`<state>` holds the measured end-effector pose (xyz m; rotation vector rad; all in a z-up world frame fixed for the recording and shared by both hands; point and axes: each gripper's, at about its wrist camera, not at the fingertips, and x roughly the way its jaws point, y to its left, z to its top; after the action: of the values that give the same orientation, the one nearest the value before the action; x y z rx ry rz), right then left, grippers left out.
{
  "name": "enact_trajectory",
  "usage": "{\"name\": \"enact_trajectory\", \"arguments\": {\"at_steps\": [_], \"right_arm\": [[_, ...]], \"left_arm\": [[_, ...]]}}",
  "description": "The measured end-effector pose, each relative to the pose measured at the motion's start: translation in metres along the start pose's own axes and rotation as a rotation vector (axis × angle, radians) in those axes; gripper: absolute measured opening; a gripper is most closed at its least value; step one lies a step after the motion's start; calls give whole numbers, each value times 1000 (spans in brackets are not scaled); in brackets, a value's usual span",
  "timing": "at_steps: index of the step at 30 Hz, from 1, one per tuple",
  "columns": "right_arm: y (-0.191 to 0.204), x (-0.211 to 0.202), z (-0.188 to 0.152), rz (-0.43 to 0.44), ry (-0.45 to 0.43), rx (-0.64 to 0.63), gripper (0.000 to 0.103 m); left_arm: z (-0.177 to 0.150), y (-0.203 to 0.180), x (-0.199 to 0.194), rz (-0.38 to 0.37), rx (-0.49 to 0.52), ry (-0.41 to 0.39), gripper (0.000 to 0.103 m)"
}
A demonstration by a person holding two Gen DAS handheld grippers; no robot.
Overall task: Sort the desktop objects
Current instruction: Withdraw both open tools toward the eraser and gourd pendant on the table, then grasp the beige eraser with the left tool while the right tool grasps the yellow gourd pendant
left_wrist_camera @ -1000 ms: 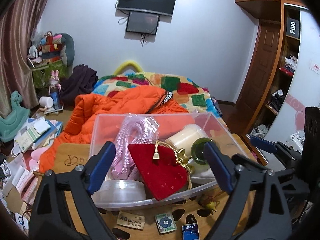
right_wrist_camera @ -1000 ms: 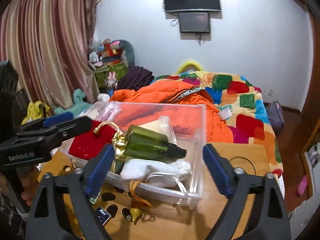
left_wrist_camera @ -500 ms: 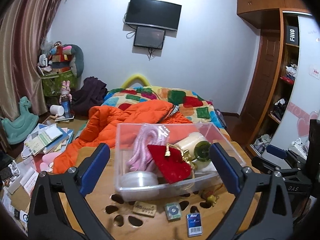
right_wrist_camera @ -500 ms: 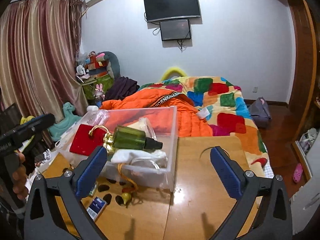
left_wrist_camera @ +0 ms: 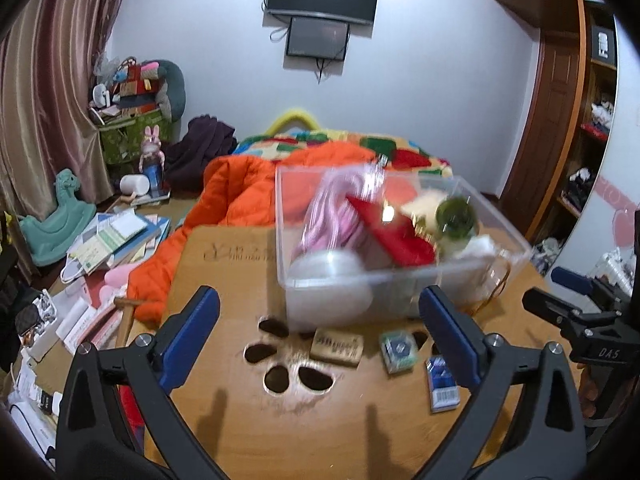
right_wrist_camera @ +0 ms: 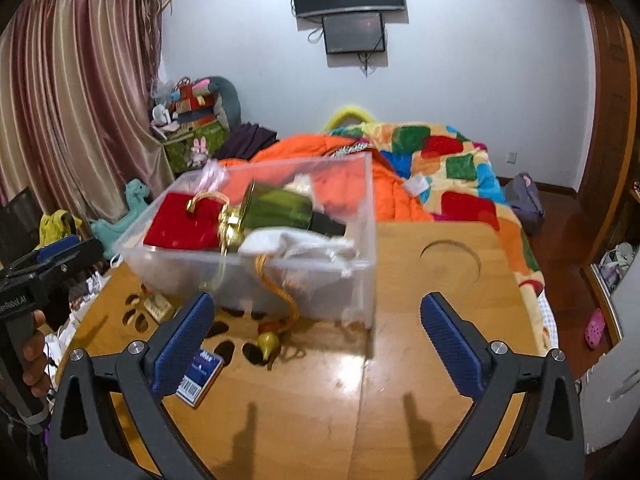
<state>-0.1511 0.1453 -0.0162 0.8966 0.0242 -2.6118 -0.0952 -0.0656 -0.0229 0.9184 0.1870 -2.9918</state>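
Note:
A clear plastic bin (left_wrist_camera: 404, 280) stands on the wooden table (left_wrist_camera: 224, 264); it holds a pink rope, a red pouch (left_wrist_camera: 392, 236), a green bottle (right_wrist_camera: 288, 208), a white cloth and a round lid. In front of it lie a wooden stamp (left_wrist_camera: 338, 346), a small green packet (left_wrist_camera: 398, 350), a blue box (left_wrist_camera: 440, 384) and a yellow-green pendant (right_wrist_camera: 268, 342) on a gold cord. My left gripper (left_wrist_camera: 320, 336) is open and empty, short of the bin. My right gripper (right_wrist_camera: 316, 336) is open and empty, near the bin's right corner (right_wrist_camera: 370, 260).
The table has paw-shaped cut-outs (left_wrist_camera: 280, 364) and a round recess (right_wrist_camera: 450, 264). A bed with an orange quilt (right_wrist_camera: 400, 200) lies beyond. Books and papers (left_wrist_camera: 108, 240) cover the floor to the left. A wardrobe (left_wrist_camera: 560, 120) stands at the right.
Both grippers have pulled back and up from the bin, which now looks smaller and farther off. Both stay open and empty.

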Motion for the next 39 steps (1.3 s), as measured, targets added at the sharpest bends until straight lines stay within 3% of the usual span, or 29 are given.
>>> {"name": "enact_trajectory", "arguments": {"at_steps": [9, 12, 14, 16, 22, 36, 39], "right_arm": [[18, 28, -22, -36, 59, -49, 99], [22, 35, -24, -34, 86, -62, 90], [23, 38, -23, -20, 105, -67, 81], [24, 39, -22, -19, 113, -67, 78], [29, 46, -22, 11, 142, -78, 66], [44, 58, -24, 14, 192, -150, 40], [43, 58, -24, 12, 187, -150, 29]], "left_arm": [[-26, 0, 25, -19, 2, 80, 101], [-29, -5, 28, -21, 35, 83, 98], [-30, -8, 32, -23, 52, 94, 88], [-30, -11, 38, -28, 64, 121, 78], [-29, -16, 47, -19, 79, 157, 65], [-33, -27, 62, 45, 127, 217, 56], [-32, -28, 63, 50, 126, 210, 47]]}}
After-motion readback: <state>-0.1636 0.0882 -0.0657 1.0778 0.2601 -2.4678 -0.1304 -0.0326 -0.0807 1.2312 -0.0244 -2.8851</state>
